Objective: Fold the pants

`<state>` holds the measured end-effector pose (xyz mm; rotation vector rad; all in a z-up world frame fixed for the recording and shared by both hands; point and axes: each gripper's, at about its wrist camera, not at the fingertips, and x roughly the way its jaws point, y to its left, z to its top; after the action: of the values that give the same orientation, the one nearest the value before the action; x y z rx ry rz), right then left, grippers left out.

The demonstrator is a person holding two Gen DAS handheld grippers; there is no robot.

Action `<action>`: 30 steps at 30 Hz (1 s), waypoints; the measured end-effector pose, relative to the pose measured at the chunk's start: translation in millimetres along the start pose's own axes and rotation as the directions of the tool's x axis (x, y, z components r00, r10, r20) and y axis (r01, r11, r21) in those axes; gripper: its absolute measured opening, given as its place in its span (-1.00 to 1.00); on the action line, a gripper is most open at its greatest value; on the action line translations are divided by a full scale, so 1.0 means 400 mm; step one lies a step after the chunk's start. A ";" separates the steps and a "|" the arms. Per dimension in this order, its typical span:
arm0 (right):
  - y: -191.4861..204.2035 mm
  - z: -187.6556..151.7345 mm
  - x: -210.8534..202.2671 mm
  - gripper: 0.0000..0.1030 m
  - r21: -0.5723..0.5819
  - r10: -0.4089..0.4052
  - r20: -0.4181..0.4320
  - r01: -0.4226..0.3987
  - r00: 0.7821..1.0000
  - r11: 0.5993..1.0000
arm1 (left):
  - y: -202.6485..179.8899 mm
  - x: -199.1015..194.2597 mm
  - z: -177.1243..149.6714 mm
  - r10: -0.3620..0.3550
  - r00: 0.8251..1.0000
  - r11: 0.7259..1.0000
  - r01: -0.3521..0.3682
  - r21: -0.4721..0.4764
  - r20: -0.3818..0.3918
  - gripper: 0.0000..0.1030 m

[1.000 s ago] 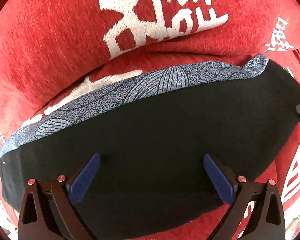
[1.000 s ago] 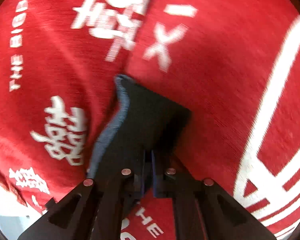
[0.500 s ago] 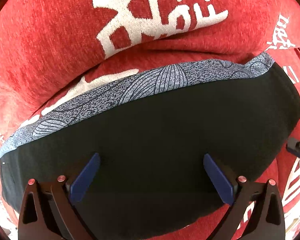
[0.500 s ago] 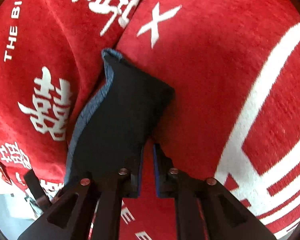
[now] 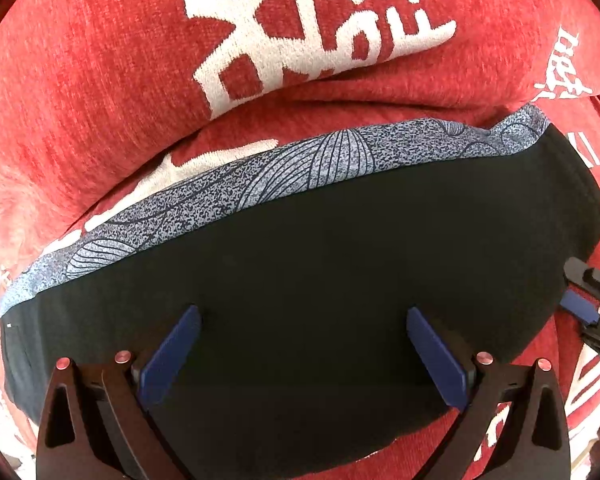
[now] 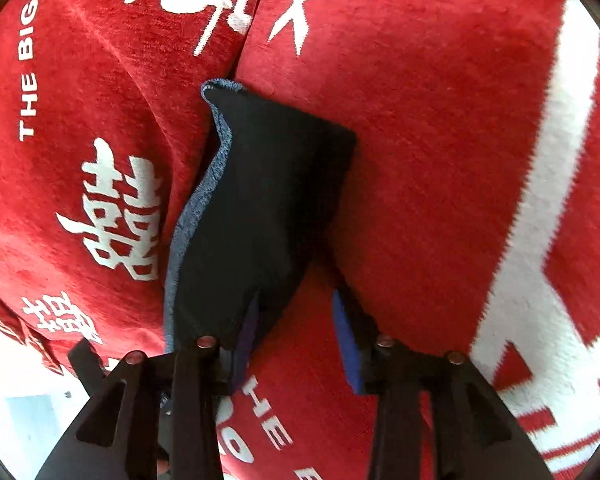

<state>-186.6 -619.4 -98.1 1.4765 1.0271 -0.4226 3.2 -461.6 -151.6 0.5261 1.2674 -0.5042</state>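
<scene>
The dark folded pants (image 5: pixel 340 280) lie flat on the red blanket, with a grey-blue patterned band (image 5: pixel 284 172) along their far edge. My left gripper (image 5: pixel 304 344) is open and hovers over the near part of the pants, holding nothing. In the right wrist view the pants (image 6: pixel 256 216) run away from me as a narrow dark bundle. My right gripper (image 6: pixel 296 340) is open, its left finger over the pants' near end, its right finger over the blanket. The right gripper also shows at the right edge of the left wrist view (image 5: pixel 592 300).
A red blanket with white characters and stripes (image 5: pixel 100 80) covers the whole soft surface and bulges in a fold behind the pants (image 6: pixel 440 140). A pale floor patch shows at the lower left of the right wrist view (image 6: pixel 16 420).
My right gripper has opened and let go of the pants' end, which now lies on the blanket. It has drawn back a little. The left gripper has stayed open and nearly still.
</scene>
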 end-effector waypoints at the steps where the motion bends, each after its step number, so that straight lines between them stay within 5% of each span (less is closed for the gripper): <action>1: -0.002 0.005 0.003 -0.18 0.001 0.014 0.005 -0.014 1.000 1.000 | 0.002 -0.002 -0.002 -0.001 1.000 1.000 0.001 -0.002 0.002 1.00; 8: 0.038 0.052 0.070 -0.16 0.014 0.093 0.054 -0.094 0.994 0.995 | 0.013 -0.010 -0.002 -0.003 1.000 1.000 0.003 -0.019 -0.009 1.00; 10: 0.053 0.058 0.062 -0.74 0.025 0.085 0.070 -0.087 0.994 0.996 | 0.027 -0.038 0.016 0.011 0.999 0.999 -0.010 -0.050 0.030 1.00; 13: 0.106 0.045 0.027 -0.74 -0.060 0.077 0.086 -0.072 0.993 0.996 | 0.043 -0.067 0.063 0.035 0.994 0.995 -0.024 -0.097 0.104 1.00; 19: 0.212 0.001 -0.026 -0.74 -0.227 0.086 0.104 -0.060 0.991 0.972 | -0.018 0.046 0.113 0.110 0.994 0.993 -0.109 -0.044 0.013 1.00; 21: 0.246 -0.014 -0.026 -0.74 -0.279 0.058 0.109 -0.025 0.992 0.960 | -0.024 0.042 0.110 0.113 0.993 0.993 -0.111 -0.046 0.045 1.00; 26: 0.344 -0.056 -0.035 -0.74 -0.418 -0.012 0.150 0.075 0.989 0.905 | 0.027 0.015 0.114 0.039 0.999 0.997 -0.037 -0.075 0.031 1.00; 30: 0.426 -0.115 -0.044 -0.74 -0.520 -0.066 0.188 0.157 0.980 0.840 | 0.097 -0.051 0.082 0.047 0.994 0.996 -0.039 -0.074 0.102 1.00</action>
<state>-76.0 -562.0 28.3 0.8685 1.0001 -0.2998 47.2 -450.7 -121.1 0.4601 1.1678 -0.4428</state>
